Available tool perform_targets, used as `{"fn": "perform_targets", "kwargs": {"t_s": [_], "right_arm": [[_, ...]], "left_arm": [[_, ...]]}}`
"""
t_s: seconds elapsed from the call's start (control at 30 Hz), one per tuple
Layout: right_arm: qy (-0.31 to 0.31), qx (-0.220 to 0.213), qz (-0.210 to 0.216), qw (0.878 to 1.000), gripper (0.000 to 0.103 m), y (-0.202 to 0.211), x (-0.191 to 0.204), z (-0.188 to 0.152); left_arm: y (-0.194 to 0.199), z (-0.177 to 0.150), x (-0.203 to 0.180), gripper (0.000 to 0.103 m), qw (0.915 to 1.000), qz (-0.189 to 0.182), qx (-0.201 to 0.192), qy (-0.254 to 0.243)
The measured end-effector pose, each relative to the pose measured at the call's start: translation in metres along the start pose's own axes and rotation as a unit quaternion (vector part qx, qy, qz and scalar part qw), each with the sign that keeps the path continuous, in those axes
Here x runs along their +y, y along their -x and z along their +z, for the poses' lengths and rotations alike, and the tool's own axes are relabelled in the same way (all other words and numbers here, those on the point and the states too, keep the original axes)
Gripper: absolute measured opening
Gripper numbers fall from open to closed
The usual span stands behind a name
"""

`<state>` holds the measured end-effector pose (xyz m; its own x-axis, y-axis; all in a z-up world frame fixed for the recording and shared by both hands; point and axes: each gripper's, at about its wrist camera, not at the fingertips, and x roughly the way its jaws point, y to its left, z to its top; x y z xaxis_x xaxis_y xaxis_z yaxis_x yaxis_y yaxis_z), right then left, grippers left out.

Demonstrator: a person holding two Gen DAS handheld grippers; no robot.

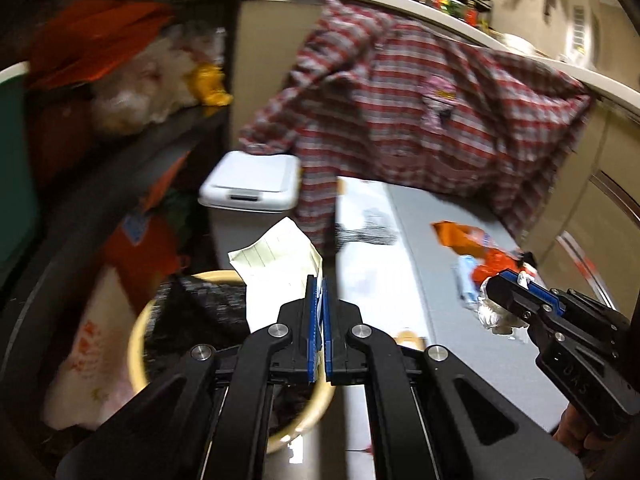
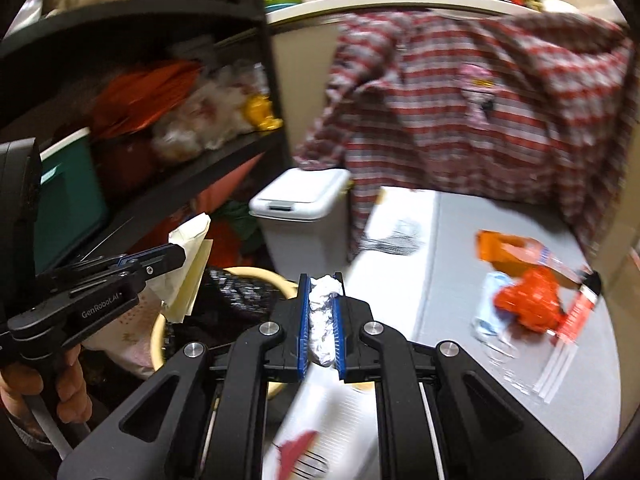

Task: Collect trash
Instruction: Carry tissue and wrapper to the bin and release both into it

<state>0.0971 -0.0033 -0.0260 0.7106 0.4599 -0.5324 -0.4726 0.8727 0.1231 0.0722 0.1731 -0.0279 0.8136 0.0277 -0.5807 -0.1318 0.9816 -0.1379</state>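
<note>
My left gripper [image 1: 318, 280] is shut on a crumpled pale lined paper [image 1: 280, 264] and holds it above a yellow bin [image 1: 138, 332] lined with a black bag. It also shows in the right wrist view [image 2: 176, 258] with the paper [image 2: 192, 264]. My right gripper [image 2: 322, 280] is shut on a crumpled foil ball [image 2: 322, 320], over the grey table's left edge, near the yellow bin [image 2: 256, 272]. It also shows in the left wrist view [image 1: 504, 288]. On the grey table [image 1: 424, 248] lie orange wrappers [image 1: 468, 240] and a clear bottle [image 2: 490, 304].
A white lidded bin [image 1: 252, 184] stands behind the yellow one. A red plaid shirt [image 1: 400, 92] hangs over the counter behind the table. A dark shelf [image 1: 132, 140] with bags and a teal box is on the left. A printed sheet [image 2: 328, 424] lies below my right gripper.
</note>
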Motion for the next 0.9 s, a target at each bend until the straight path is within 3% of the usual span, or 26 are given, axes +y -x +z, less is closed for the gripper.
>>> {"fn": "perform_targets", "kwargs": {"t_s": [0.37, 0.73, 0.9], "right_arm": [[0.034, 0.036, 0.038, 0.998, 0.011, -0.067, 0.065, 0.001], [0.045, 0.058, 0.037, 0.997, 0.012, -0.103, 0.085, 0.001], [0.045, 0.068, 0.036, 0.996, 0.018, -0.113, 0.086, 0.000]], "left_arm": [[-0.007, -0.011, 0.050, 0.003, 0.9986, 0.035, 0.027, 0.028], [-0.027, -0.013, 0.063, 0.003, 0.9964, 0.066, 0.049, 0.022], [-0.031, -0.013, 0.069, 0.006, 0.9918, 0.119, 0.046, 0.013]]}}
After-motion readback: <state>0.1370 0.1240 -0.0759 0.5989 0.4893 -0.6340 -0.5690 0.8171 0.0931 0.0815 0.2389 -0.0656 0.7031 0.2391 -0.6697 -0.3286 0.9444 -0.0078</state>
